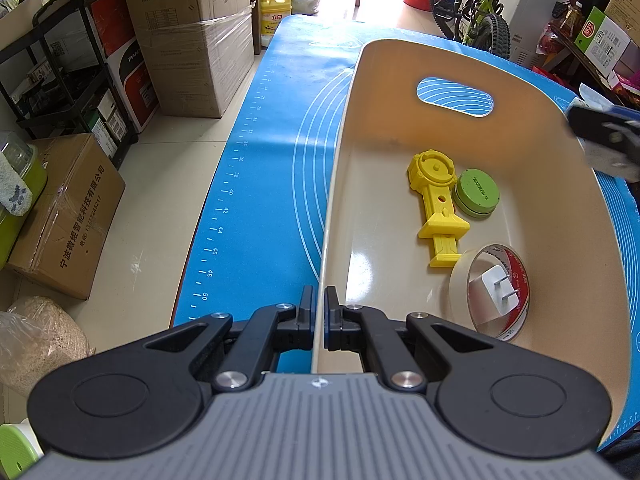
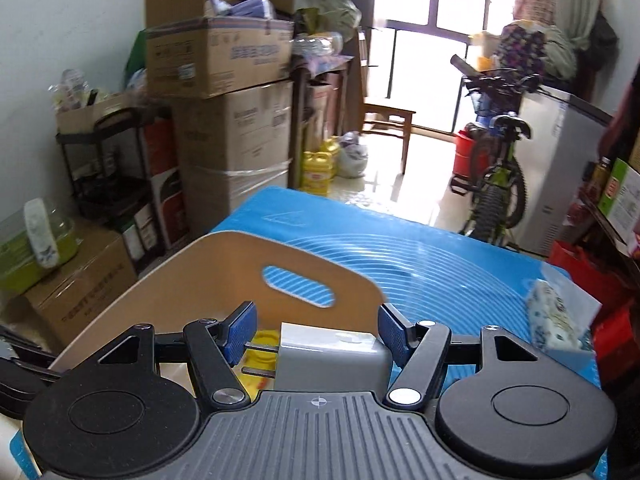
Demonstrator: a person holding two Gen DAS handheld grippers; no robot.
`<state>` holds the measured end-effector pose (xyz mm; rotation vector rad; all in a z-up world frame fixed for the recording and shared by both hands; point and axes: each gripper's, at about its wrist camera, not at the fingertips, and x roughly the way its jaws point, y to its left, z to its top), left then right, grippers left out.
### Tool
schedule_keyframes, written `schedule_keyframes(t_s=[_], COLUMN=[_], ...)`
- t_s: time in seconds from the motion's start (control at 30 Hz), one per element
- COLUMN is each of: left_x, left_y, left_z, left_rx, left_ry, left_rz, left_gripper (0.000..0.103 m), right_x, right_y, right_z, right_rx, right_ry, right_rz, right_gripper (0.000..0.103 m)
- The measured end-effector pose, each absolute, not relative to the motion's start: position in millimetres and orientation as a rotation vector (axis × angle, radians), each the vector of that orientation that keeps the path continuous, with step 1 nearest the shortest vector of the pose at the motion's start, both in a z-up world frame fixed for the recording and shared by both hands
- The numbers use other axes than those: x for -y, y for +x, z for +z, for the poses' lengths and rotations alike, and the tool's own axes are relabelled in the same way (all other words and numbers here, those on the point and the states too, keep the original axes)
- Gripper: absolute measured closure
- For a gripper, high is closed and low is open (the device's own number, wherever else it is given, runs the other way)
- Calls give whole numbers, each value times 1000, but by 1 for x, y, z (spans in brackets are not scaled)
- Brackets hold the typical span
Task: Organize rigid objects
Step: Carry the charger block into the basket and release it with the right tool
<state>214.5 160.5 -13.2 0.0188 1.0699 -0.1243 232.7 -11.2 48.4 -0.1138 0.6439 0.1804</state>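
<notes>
Held white charger, above beige bin on blue mat

Pinched lengthwise in right gripper, prongs against one pad, body against the other. Left gripper clenched on bin rim at 6 o'clock. Inside the bin: yellow toy at centre, green disc touching at its 3 o'clock, tape roll at 5 o'clock ringing another plug.

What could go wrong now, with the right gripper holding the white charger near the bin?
The white charger sits in the right gripper with one pad on its thin prongs, so it may twist and drop. The left gripper pinches the bin wall; a pull could tip the bin.
</notes>
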Motion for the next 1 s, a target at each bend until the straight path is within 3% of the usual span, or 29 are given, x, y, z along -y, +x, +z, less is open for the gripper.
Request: schedule_keyframes(t_s=[0.67, 1.0], left_x=[-162, -161], left_y=[214, 215], left_z=[-13, -14], left_rx=[-1070, -1071], left_ry=[20, 20], left_rz=[-128, -128], left_gripper=[98, 98], right_x=[-65, -56], right_y=[261, 261], right_z=[-32, -28], right_rx=[-995, -1007], right_ry=[-283, -259], right_rz=[220, 217], right_gripper=[34, 30])
